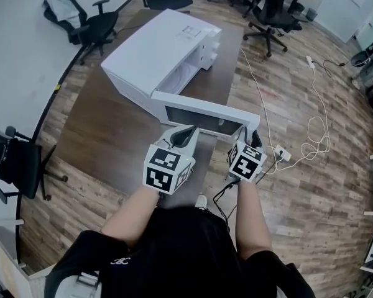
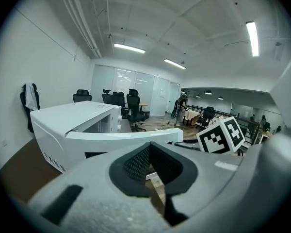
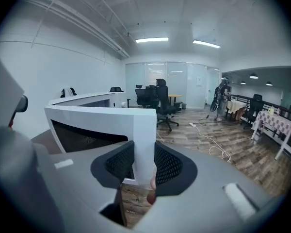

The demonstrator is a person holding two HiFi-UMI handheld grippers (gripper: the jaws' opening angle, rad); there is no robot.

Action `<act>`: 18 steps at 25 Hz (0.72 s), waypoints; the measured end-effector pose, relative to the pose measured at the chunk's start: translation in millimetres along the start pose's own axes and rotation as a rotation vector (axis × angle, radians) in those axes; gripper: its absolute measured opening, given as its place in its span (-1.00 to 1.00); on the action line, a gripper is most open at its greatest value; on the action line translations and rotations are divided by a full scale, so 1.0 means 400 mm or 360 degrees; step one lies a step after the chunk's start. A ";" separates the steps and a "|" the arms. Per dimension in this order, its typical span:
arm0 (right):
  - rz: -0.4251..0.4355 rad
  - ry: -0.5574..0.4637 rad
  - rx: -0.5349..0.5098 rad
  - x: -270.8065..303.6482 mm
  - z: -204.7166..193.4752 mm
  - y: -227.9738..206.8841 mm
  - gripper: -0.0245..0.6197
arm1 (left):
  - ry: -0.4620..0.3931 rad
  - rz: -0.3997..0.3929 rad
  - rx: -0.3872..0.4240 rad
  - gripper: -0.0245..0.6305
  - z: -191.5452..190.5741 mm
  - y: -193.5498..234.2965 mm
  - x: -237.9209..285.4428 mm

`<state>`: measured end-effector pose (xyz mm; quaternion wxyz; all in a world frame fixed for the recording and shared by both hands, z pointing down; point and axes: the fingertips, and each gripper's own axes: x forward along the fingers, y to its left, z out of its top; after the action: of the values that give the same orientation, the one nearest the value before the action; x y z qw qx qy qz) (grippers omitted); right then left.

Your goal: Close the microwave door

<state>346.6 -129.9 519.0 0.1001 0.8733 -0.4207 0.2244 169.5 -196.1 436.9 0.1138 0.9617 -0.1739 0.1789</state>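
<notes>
Wood-plank flooring (image 1: 286, 73) surrounds a long dark surface (image 1: 93, 129), with black office chairs (image 1: 96, 23) along the wall and a white cable (image 1: 311, 129) looping across the floor to the right. On the surface stands a white microwave (image 1: 155, 48). Its door (image 1: 205, 112) is swung wide open towards the person, hinged at the near corner of the body, and the dark window faces the person. Only a sliver of the cooking space shows behind the door.

The right gripper (image 1: 253, 134) is at the door's free end. In the right gripper view the fingers (image 3: 169, 165) sit one on each side of that white end edge and press against it, so the right gripper (image 3: 144, 164) is clamped on the door (image 3: 102, 120). From the head camera the marker cube covers most of this grip.

The left gripper (image 1: 188, 134) is just beside the door's near face, towards the middle. Whether it touches the panel cannot be told from any view. In the left gripper view its fingers (image 2: 133, 161) slope together and meet at their far tips with nothing between them. Floor and the surface's edge show through the gap nearer the camera. The left gripper's (image 2: 151, 154) own body cuts off the lower part of the door (image 2: 121, 139) in that view, and the microwave (image 2: 68, 118) rises behind it. The person's black shirt fills the bottom of the head view and hides the near end of the surface.
</notes>
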 end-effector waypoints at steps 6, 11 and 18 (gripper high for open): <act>0.0053 -0.0007 -0.0070 0.083 0.046 -0.001 -0.50 | -0.0001 0.0092 -0.0049 -0.89 -0.003 0.035 0.013; 0.0120 -0.0021 -0.0127 0.153 0.082 0.003 -0.50 | -0.0015 0.0149 -0.0101 -0.89 -0.005 0.049 0.036; 0.0249 -0.0046 -0.0222 0.248 0.139 0.018 -0.49 | -0.0028 0.0234 -0.0125 -0.89 0.000 0.044 0.050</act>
<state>412.4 -223.2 517.3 0.1367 0.8319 -0.5035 0.1890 180.4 -218.1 447.2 0.1366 0.9426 -0.2518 0.1714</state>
